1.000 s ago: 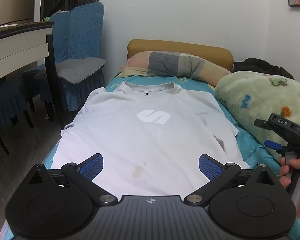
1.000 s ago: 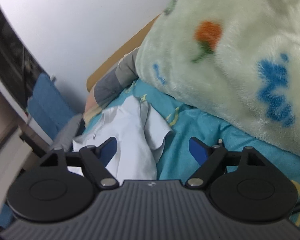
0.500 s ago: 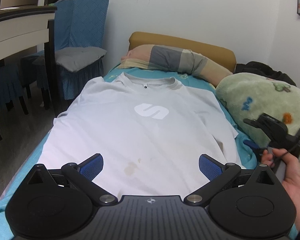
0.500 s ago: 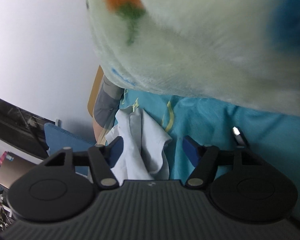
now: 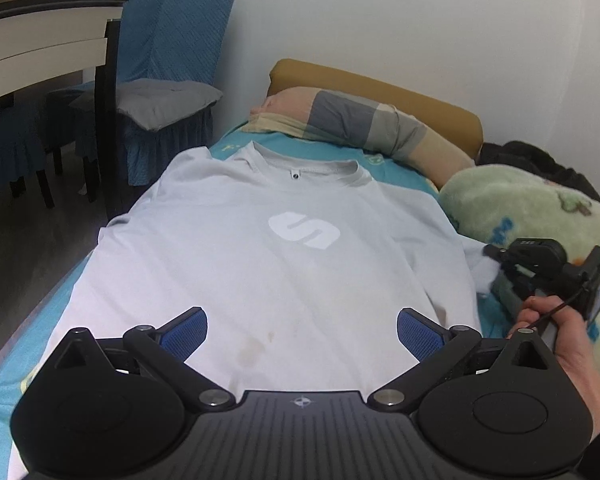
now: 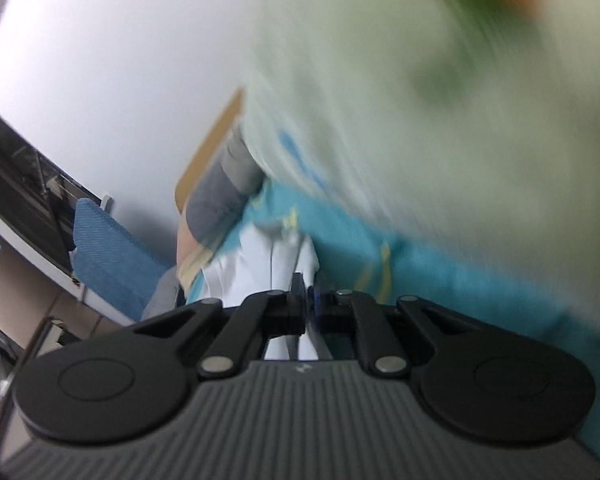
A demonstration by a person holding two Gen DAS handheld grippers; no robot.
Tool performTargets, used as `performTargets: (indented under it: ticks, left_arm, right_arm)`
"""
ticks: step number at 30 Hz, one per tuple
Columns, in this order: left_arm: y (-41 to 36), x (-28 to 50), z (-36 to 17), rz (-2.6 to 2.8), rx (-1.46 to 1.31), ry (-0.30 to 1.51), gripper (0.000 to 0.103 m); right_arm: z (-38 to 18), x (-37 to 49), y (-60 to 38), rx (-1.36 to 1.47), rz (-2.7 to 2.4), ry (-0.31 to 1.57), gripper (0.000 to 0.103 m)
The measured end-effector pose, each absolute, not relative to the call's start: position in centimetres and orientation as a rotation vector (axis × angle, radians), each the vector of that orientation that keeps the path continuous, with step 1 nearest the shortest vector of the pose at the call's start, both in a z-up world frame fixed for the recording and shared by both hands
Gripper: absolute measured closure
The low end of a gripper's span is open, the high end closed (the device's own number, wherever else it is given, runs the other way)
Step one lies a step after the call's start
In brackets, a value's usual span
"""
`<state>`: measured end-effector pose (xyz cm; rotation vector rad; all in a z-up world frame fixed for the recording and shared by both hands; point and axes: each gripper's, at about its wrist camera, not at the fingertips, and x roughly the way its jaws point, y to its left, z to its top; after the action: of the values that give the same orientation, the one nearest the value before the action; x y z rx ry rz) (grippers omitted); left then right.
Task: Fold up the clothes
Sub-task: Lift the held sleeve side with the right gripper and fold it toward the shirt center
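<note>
We find a pale grey T-shirt [image 5: 284,264] spread flat, front up, on a bed [image 5: 28,364] covered with a turquoise sheet. Its collar points toward a striped pillow [image 5: 364,124] at the tan headboard [image 5: 380,88]. A white logo [image 5: 304,231] sits on the chest, and brownish stains [image 5: 256,346] mark the lower front near the hem.

The left tongs [image 5: 302,330] hover above the hem end of the shirt with their blue-padded fingers [image 5: 184,332] set wide apart and nothing between them.

The right tongs [image 6: 305,300] are brought together on the white fabric of the shirt's right sleeve [image 6: 276,256]; in the right wrist view the cloth passes between the closed pads. From the left wrist view we note the same tool at the shirt's right edge, carried by a hand [image 5: 560,340], with the sleeve cloth bunched at its tip. The right wrist view is heavily motion-blurred, so finer detail of the hold cannot be confirmed.

A pale green plush blanket [image 5: 532,208] with coloured prints lies on the bed just beside the shirt's right side, next to the right tongs. A dark garment [image 5: 532,160] lies behind it against the wall.

Left of the bed stand chairs with blue covers [image 5: 172,40] and a grey seat cushion [image 5: 156,100], beside a white surface [image 5: 32,48] with dark legs.
</note>
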<state>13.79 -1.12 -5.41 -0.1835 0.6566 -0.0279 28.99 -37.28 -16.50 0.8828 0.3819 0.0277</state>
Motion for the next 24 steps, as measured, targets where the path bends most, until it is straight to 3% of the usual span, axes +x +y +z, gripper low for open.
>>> performTargets:
  ticks: [8, 17, 24]
  left_arm:
    - [0.2, 14.2, -4.0, -0.016, -0.236, 0.610, 0.001]
    - [3.9, 13.9, -1.4, 0.052, -0.307, 0.584, 0.001]
    - [9.8, 13.1, -1.2, 0.156, -0.411, 0.590, 0.001]
  right_arm:
    - [-7.5, 30.6, -40.1, 0.477, -0.127, 0.322, 0.097]
    - [1.4, 32.5, -28.9, 0.234, -0.006, 0.300, 0.097]
    - [-1.2, 36.5, -13.3, 0.031, 0.165, 0.383, 0.097]
